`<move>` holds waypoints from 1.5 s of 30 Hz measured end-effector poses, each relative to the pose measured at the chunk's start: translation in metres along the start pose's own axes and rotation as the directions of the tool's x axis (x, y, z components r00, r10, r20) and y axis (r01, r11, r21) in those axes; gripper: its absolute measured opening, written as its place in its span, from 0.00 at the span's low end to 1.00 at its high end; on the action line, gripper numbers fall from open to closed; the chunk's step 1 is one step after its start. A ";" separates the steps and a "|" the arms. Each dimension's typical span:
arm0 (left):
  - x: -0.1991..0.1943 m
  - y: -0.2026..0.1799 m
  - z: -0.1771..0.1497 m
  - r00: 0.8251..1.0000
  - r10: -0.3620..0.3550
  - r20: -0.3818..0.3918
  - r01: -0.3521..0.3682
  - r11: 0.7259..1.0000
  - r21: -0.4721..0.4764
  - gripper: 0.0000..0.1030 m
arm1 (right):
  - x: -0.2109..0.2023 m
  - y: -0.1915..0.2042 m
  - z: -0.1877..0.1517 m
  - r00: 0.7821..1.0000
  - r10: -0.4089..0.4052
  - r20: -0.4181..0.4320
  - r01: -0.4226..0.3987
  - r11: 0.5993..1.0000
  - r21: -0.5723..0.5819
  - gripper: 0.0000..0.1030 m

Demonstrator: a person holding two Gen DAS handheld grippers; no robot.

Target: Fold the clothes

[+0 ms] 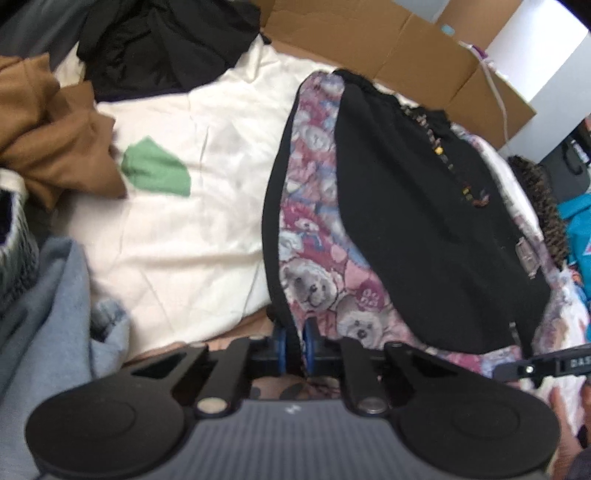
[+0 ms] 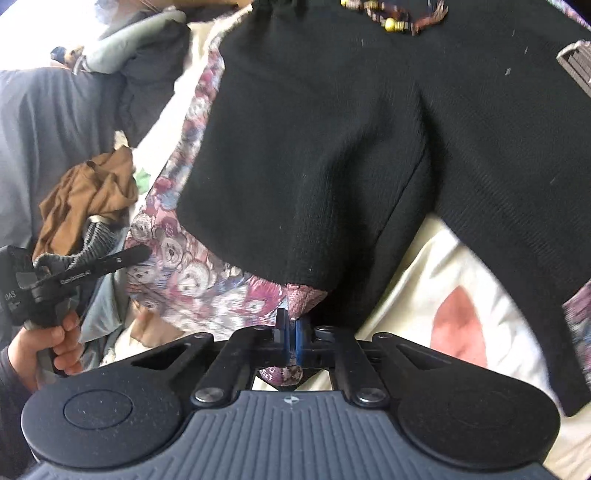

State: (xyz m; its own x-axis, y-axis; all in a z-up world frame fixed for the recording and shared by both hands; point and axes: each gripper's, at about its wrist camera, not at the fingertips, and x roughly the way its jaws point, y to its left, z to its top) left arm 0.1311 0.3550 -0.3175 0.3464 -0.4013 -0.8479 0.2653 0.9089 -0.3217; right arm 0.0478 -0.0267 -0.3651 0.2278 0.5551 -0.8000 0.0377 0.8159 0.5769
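While both grippers pinch the near hem of the bear-print garment [image 1: 314, 266], left gripper [image 1: 295, 345] and right gripper [image 2: 291, 341] should lift together, keeping it taut.

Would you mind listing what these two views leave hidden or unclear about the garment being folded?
- Left wrist view: the teddy-bear garment runs under the left claw, so its near hem is hidden.
- Right wrist view: the garment's top is cut off by the frame edge; the beaded trim is only partly seen.
- Right wrist view: the right claw covers the pinched corner.
- Both views: the black panel hides the fabric beneath.
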 end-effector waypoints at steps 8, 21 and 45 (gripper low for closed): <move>-0.013 -0.007 0.049 0.999 -0.040 0.001 0.040 0.999 -0.002 0.10 | -0.027 -0.004 0.017 0.997 -0.042 0.058 0.042 0.999 0.010 0.00; 0.061 0.001 0.064 0.996 -0.030 -0.083 0.023 0.996 -0.080 0.13 | -0.018 -0.015 0.031 0.993 -0.107 0.051 0.107 0.994 0.010 0.00; 0.003 0.029 -0.001 0.996 0.086 -0.010 -0.087 0.988 -0.126 0.28 | -0.030 -0.028 -0.006 0.990 -0.141 0.033 0.140 0.990 0.030 0.02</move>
State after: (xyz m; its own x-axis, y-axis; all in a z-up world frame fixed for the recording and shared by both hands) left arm 0.1390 0.3800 -0.3291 0.3591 -0.3203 -0.8766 0.1188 0.9473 -0.2975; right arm 0.0339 -0.0650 -0.3584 0.2521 0.4292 -0.8673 0.0981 0.8803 0.4642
